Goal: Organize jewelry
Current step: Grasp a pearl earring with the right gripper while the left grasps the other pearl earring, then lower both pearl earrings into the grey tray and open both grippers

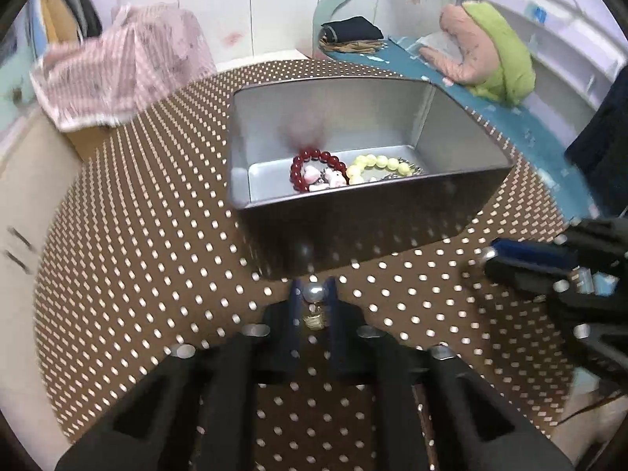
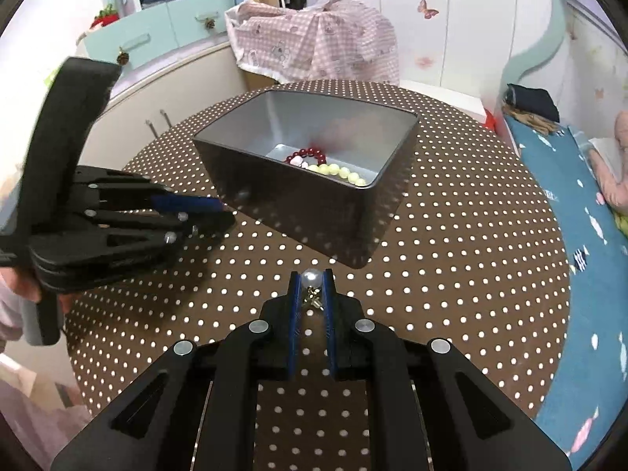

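A dark metal box (image 1: 353, 227) (image 2: 298, 212) stands on the round dotted table. Inside lie a red bead bracelet (image 1: 314, 165) (image 2: 306, 154), a yellow-green bead bracelet (image 1: 376, 165) (image 2: 341, 172) and small pink-white charms (image 1: 325, 178). My left gripper (image 1: 314, 292) is shut on a pearl earring (image 1: 314, 294), just in front of the box's near wall. My right gripper (image 2: 312, 278) is shut on another pearl earring (image 2: 312, 278), also short of the box. Each gripper shows from the side in the other's view: the right one (image 1: 490, 255), the left one (image 2: 223, 212).
The brown table (image 1: 157, 259) (image 2: 451, 267) has white dots. A pink checked cloth (image 1: 117, 74) (image 2: 314, 39) lies behind it. A bed with a blue sheet (image 2: 581, 259) and a green and pink plush toy (image 1: 490, 51) are on the right. Cabinets (image 2: 165, 82) stand on the left.
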`<action>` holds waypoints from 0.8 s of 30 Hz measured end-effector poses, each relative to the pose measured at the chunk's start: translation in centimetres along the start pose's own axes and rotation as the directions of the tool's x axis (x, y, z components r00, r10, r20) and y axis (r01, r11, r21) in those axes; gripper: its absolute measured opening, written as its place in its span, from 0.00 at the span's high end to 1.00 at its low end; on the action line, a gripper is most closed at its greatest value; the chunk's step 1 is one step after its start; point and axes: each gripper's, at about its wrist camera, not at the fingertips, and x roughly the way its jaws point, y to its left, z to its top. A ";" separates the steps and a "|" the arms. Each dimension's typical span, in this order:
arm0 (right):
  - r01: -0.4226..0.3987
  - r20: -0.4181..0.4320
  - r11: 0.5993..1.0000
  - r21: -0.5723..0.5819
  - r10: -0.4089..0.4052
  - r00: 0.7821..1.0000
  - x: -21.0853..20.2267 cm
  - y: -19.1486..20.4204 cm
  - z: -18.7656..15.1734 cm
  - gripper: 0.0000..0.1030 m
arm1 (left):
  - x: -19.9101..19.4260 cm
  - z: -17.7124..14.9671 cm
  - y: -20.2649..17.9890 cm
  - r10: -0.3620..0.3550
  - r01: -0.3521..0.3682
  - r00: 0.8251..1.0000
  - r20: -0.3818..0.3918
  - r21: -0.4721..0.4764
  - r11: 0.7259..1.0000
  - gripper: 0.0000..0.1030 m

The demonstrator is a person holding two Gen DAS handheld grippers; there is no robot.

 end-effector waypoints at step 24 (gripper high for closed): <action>0.062 0.098 0.998 -0.005 -0.062 0.993 -5.4 -0.7 2.7 0.89 | -6.2 2.3 0.6 -0.024 0.025 0.997 0.075 -0.008 1.000 0.91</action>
